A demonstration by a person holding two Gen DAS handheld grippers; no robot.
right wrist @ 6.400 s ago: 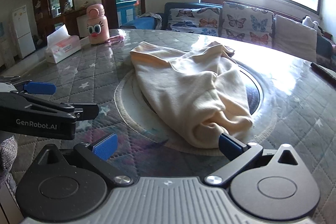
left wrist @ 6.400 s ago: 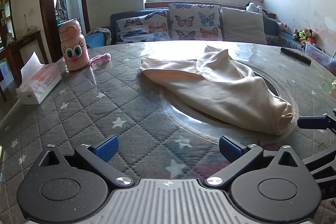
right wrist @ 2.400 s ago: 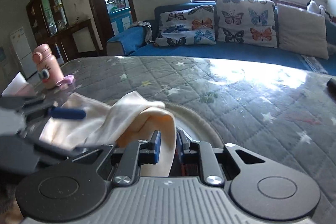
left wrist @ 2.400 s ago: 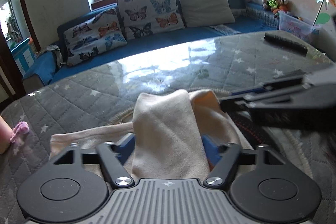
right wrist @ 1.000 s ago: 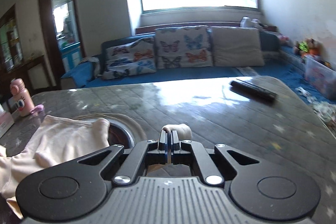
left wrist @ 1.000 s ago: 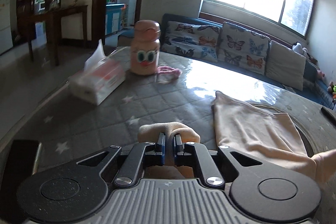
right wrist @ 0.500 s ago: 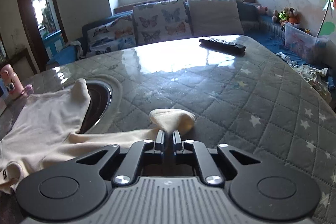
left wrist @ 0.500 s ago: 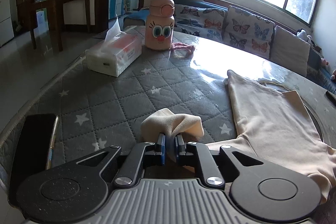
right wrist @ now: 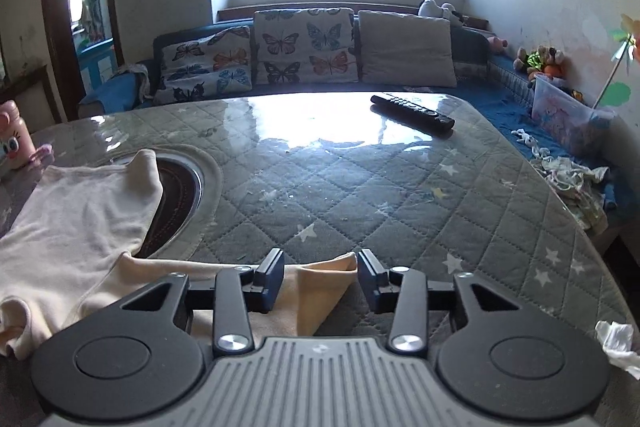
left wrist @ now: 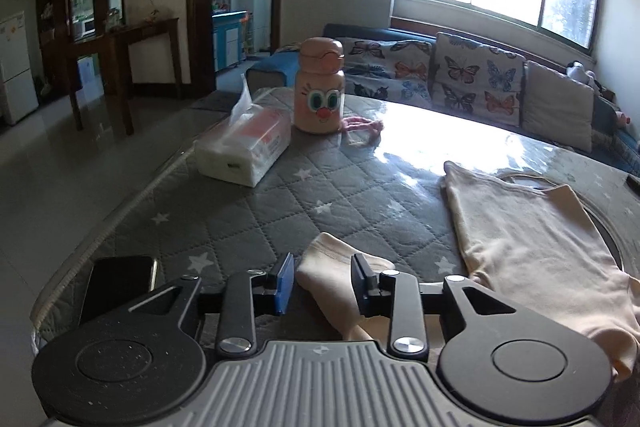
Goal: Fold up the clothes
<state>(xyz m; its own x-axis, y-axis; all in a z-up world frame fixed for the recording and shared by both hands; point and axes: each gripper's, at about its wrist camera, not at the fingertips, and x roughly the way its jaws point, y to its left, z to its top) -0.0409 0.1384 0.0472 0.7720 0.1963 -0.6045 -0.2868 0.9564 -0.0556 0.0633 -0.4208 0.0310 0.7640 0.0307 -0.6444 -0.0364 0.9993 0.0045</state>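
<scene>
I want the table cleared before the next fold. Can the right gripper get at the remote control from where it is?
Probably yes: the right gripper, jaws just opened off the cream garment, faces bare quilted table up to the remote control.

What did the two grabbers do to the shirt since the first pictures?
The cream shirt was bunched in a heap; both grabbers pinched its ends and pulled it out flat. The left gripper and right gripper have just been opening their jaws, letting go, with cloth lying loose between them. The pink bottle, tissue pack and remote stayed put.
</scene>
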